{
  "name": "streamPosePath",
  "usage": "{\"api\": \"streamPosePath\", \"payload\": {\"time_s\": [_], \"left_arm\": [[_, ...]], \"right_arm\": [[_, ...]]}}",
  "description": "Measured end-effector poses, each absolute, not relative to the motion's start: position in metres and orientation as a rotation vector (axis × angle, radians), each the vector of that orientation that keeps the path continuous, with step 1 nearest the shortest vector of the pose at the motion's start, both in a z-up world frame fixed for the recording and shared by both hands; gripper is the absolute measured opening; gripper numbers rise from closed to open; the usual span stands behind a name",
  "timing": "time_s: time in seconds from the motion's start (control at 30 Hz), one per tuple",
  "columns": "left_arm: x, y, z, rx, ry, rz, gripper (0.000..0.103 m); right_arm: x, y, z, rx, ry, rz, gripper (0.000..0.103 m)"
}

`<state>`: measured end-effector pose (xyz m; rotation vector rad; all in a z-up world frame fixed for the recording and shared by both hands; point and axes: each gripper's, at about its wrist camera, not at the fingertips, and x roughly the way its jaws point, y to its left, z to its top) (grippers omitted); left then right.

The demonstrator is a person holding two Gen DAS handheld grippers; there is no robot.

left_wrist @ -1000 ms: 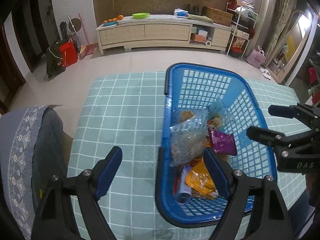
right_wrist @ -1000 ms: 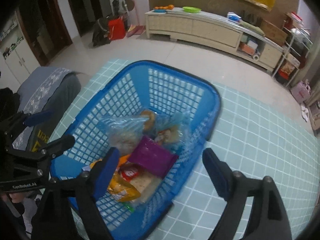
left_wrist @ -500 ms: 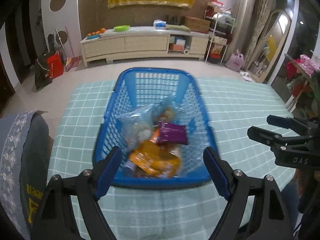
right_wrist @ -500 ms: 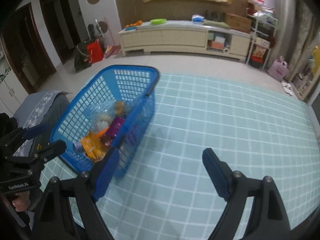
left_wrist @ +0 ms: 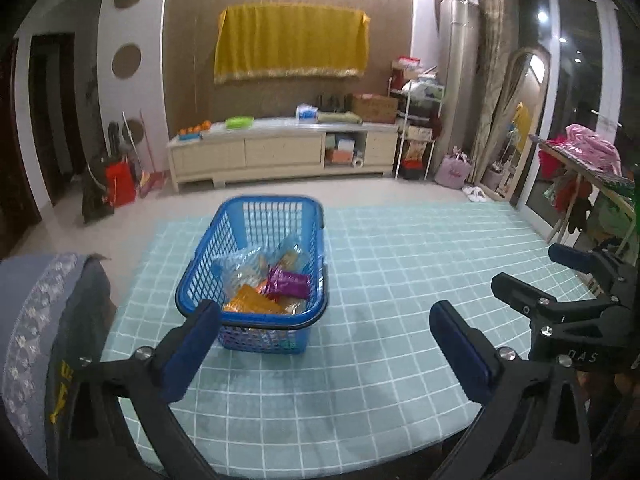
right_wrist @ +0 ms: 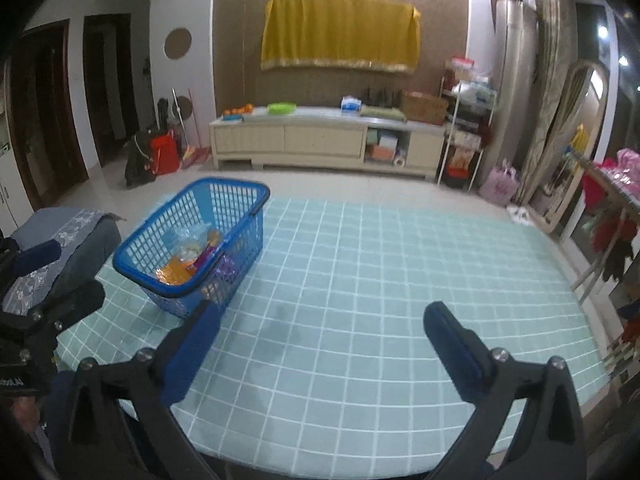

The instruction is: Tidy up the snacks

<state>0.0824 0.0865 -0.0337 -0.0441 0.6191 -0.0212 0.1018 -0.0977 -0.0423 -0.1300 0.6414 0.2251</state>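
Note:
A blue plastic basket [left_wrist: 245,201] stands on the teal checked tablecloth [left_wrist: 400,280]. In it lie a purple packet [left_wrist: 289,282], an orange packet [left_wrist: 249,304] and a clear bag [left_wrist: 240,266] of snacks. My left gripper [left_wrist: 326,346] hovers short of the basket's near rim, its jaws opening with nothing between them. My right gripper [right_wrist: 320,344] is over bare cloth to the right of the basket [right_wrist: 236,189], jaws also opening and empty. Each gripper shows at the edge of the other's view: the right gripper [left_wrist: 542,276] and the left gripper [right_wrist: 60,278].
A chair with a grey-blue patterned cover [left_wrist: 36,320] stands against the table's left side. The table's near edge [right_wrist: 320,454] lies just under the grippers. Across the floor are a long cream cabinet [left_wrist: 280,152] and, at right, a rack of clothes [left_wrist: 580,168].
Both grippers have drawn back and risen from over the basket, which now looks smaller and farther off. Both sets of jaws stand wider than before.

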Motion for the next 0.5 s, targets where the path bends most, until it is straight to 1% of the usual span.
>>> {"api": "streamPosePath", "payload": {"time_s": [0.33,0.5], "left_arm": [[0.039,0.063,0.016,0.010,0.480,0.015,0.103],[0.031,0.063,0.018,-0.002,0.470,0.016,0.103]], "right_arm": [[0.058,-0.108,0.006,-0.111,0.496,0.260,0.103],[0.048,-0.108,0.015,-0.096,0.464,0.278,0.103]]}}
